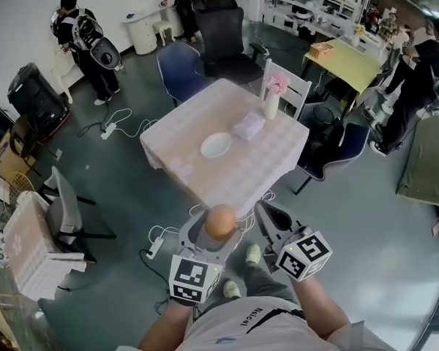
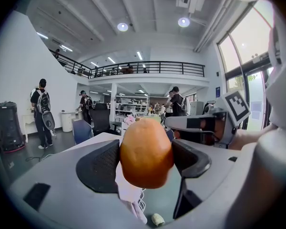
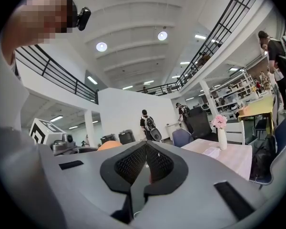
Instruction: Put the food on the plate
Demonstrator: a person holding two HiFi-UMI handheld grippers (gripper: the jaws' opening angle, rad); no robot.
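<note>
Transport step: left gripper (image 1: 219,229) fingers pinch the orange food (image 1: 221,222), well short of the plate (image 1: 216,145) on the worktop (image 1: 179,148). Right gripper (image 1: 266,212) fingers are pressed together, empty. Next, the food likely needs carrying forward over the plate.

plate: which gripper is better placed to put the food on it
Left. The left gripper holds the orange-brown food, and the white plate lies ahead on the table. The right gripper is shut on nothing.
</note>
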